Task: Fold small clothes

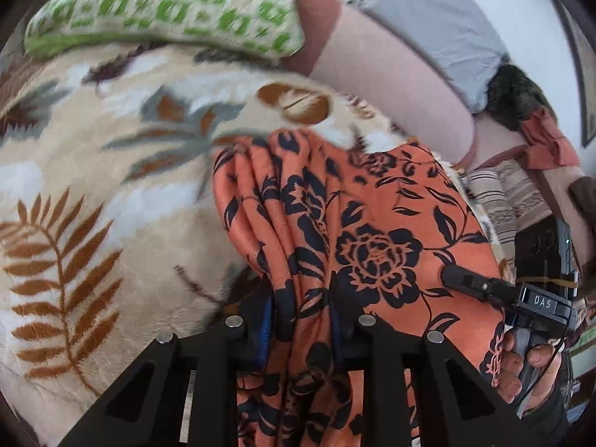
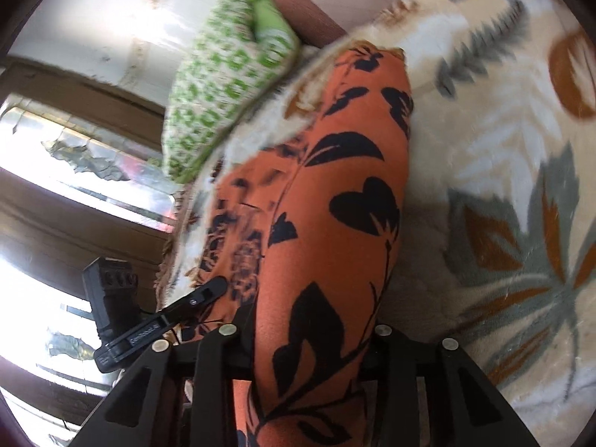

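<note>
An orange garment with a black flower print [image 1: 372,223] lies bunched on a beige leaf-patterned blanket [image 1: 111,186]. My left gripper [image 1: 301,316] is shut on a gathered fold of it, and the cloth fills the gap between the blue pads. At the right edge of the same garment sits my right gripper [image 1: 458,277], held by a person's hand [image 1: 536,365]. In the right wrist view the orange garment [image 2: 335,186] runs up between the jaws of my right gripper [image 2: 309,331], which are shut on it. My left gripper [image 2: 214,288] shows at the left, its tip on the cloth.
A green-and-white patterned pillow [image 1: 167,3] lies at the far side of the blanket [image 2: 503,223]. A grey pillow [image 1: 428,18] and a pink bolster [image 1: 391,74] sit behind. Striped cloth [image 1: 503,193] lies to the right. A bright window [image 2: 74,149] is on the left.
</note>
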Motion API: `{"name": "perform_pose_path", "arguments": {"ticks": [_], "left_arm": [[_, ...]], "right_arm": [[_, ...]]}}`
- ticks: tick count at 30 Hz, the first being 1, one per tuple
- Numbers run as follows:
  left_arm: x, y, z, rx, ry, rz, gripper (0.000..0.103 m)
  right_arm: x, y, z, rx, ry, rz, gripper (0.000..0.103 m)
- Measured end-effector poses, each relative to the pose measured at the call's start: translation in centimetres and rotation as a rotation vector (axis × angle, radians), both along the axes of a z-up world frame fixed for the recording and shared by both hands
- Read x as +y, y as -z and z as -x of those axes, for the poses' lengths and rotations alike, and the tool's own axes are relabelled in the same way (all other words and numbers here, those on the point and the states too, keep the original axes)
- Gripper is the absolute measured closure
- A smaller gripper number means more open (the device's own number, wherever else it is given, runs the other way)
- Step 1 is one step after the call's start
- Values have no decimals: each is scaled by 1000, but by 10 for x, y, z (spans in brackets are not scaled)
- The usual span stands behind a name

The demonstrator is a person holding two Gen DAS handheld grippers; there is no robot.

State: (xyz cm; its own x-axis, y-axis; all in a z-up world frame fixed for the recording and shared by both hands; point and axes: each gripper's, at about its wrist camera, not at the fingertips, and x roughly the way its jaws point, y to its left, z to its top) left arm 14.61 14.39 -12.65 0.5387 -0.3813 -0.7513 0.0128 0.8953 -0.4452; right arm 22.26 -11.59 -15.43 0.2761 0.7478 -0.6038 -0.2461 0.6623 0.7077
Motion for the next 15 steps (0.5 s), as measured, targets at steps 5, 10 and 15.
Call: {"name": "perform_pose_path", "arguments": {"ticks": [5, 10, 15], "left_arm": [[-35, -50, -5, -145, 42, -10, 77], [-78, -59, -27, -172, 78, -18, 77], [-109, 4, -45, -6, 97, -70, 69]], "right_arm": [[-33, -57, 1, -144, 14, -1, 68], [-88, -68, -13, -159, 58, -27, 68], [-127, -3, -23, -12, 130, -6, 61]]}}
